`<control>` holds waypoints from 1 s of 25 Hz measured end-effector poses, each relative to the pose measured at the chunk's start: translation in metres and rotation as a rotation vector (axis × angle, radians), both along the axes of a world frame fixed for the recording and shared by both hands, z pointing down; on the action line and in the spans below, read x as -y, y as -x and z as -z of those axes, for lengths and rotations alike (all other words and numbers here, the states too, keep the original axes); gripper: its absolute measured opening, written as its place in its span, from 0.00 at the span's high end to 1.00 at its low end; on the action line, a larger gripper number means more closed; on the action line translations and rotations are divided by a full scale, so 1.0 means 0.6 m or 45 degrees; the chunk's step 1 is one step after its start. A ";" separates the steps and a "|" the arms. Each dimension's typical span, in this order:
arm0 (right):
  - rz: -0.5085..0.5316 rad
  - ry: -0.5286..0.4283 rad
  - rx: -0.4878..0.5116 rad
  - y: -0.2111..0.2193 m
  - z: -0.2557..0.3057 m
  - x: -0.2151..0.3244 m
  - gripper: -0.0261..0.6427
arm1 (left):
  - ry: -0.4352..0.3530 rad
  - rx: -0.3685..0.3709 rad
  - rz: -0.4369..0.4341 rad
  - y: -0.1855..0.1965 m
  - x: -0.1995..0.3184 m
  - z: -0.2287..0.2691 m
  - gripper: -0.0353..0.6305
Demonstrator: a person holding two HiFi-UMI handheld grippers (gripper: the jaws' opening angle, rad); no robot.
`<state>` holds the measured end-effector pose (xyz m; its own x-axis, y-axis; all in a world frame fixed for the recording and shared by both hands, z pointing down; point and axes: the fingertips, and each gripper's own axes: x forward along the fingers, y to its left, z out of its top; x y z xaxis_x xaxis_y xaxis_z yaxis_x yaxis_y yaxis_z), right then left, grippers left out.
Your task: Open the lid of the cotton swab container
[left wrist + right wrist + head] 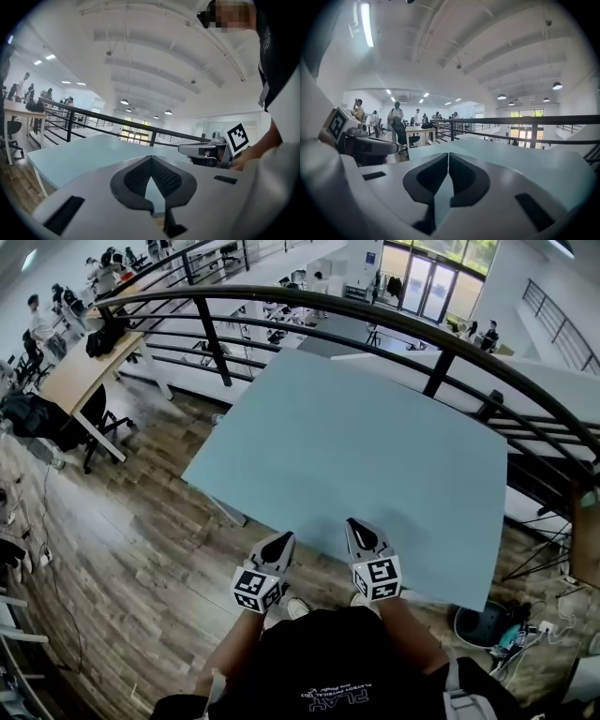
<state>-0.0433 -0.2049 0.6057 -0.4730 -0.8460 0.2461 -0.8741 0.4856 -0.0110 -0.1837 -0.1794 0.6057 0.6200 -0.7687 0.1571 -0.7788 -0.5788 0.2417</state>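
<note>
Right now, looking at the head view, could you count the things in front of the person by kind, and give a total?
Grippers: 2 (left gripper, right gripper; both shut, nothing between the jaws)
Tables: 1 (light blue table)
Railings: 1 (black railing)
Total: 4

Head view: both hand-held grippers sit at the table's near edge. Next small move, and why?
Probably hold off reaching and look around for the cotton swab container first. The left hand-held gripper and right hand-held gripper are both shut with nothing between their jaws, hovering at the near edge of the pale blue table, and no view shows it there.
</note>
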 end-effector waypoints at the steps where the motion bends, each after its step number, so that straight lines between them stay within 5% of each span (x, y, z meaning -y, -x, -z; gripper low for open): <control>1: -0.006 -0.001 -0.007 -0.007 0.001 0.003 0.93 | -0.003 -0.001 -0.008 -0.004 0.002 0.003 0.93; 25: -0.008 0.082 -0.058 -0.089 -0.043 0.003 0.93 | 0.036 0.004 0.024 -0.092 0.032 -0.017 0.93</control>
<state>0.0103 -0.2065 0.6318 -0.4544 -0.8307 0.3215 -0.8776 0.4793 -0.0020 -0.1287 -0.1986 0.6156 0.6048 -0.7756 0.1808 -0.7904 -0.5568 0.2553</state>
